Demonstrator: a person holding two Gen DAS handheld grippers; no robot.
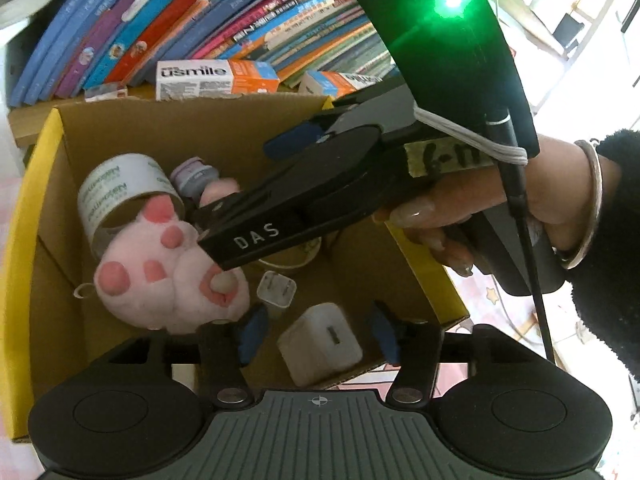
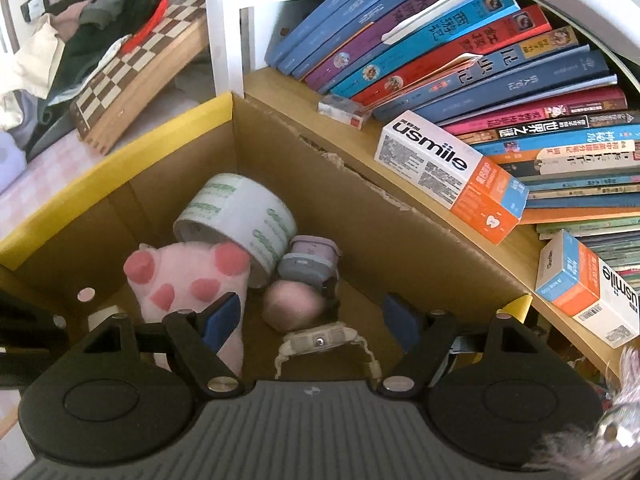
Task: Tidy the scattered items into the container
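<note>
A cardboard box (image 1: 360, 276) with a yellow rim (image 2: 120, 160) holds a tape roll (image 2: 240, 216), a pink plush paw (image 1: 160, 276), a stack of small purple and grey cases (image 2: 310, 260), a pale watch (image 2: 324, 340), a small white plug (image 1: 277, 289) and a white charger block (image 1: 320, 340). My left gripper (image 1: 318, 334) hangs open over the box's near edge; the charger lies between its blue pads (image 1: 252, 332), with a gap on each side. My right gripper (image 2: 311, 318), held by a hand (image 1: 480, 208), is open above the watch and grips nothing.
A shelf of slanted books (image 2: 460, 48) runs behind the box, with two usmile cartons (image 2: 448, 176) and a small eraser-like pack (image 2: 344, 110) on its ledge. A chessboard (image 2: 140, 68) and piled clothes (image 2: 100, 12) lie to the left on a pink cloth.
</note>
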